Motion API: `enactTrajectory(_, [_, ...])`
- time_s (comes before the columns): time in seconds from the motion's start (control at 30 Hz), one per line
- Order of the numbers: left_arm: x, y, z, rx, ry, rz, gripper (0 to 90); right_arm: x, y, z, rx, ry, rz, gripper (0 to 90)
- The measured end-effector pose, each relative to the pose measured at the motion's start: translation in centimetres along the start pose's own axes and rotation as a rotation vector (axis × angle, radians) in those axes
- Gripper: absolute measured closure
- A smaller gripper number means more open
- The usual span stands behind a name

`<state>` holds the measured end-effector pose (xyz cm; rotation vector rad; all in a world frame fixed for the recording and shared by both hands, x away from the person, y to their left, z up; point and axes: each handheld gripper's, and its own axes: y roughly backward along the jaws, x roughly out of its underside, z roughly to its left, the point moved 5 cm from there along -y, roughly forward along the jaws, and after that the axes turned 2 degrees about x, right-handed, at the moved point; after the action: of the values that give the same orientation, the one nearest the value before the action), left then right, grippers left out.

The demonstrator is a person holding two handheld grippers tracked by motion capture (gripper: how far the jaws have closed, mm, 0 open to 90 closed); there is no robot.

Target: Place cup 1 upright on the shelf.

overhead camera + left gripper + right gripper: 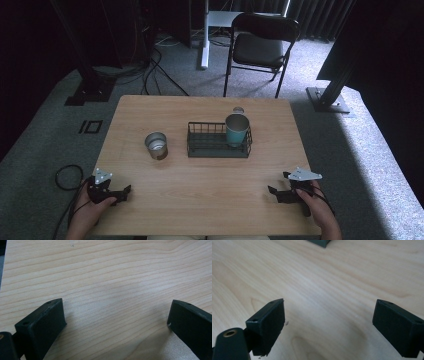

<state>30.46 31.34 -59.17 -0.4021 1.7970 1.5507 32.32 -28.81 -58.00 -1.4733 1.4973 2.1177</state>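
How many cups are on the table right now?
2: a metal cup standing on the table left of the wire basket, and a teal cup upright inside the basket's right end.

Upright metal tin (156, 145) left of wire basket (218, 149) holding teal cup (236, 129).

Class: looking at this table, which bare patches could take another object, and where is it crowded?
Free: the wide near strip between left gripper and right gripper, and both side margins. Crowded: the middle, where the metal can stands beside the wire basket holding the teal cup.
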Motion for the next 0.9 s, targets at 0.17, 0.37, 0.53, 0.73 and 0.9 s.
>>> enactTrajectory(0.17, [0.00, 0.00, 0.00, 0.000, 0.000, 0.000, 2.0, 0.57, -0.34, 0.51, -0.048, 0.015, 0.022, 10.6])
enactTrajectory(0.37, [0.00, 0.00, 0.00, 0.000, 0.000, 0.000, 2.0, 0.85, -0.54, 1.11, -0.098, 0.024, 0.062, 10.7])
enactTrajectory(0.53, [0.00, 0.00, 0.00, 0.000, 0.000, 0.000, 2.0, 0.72, -0.82, 0.92, -0.052, 0.035, 0.072, 10.7])
enactTrajectory(0.73, [0.01, 0.00, 0.00, -0.001, 0.000, 0.000, 2.0, 0.77, -0.93, 1.10, -0.036, 0.078, 0.083, 10.6])
enactTrajectory(0.9, [0.01, -0.01, 0.00, -0.001, 0.000, -0.001, 2.0, 0.77, -0.93, 1.08, -0.033, 0.076, 0.083, 10.7])
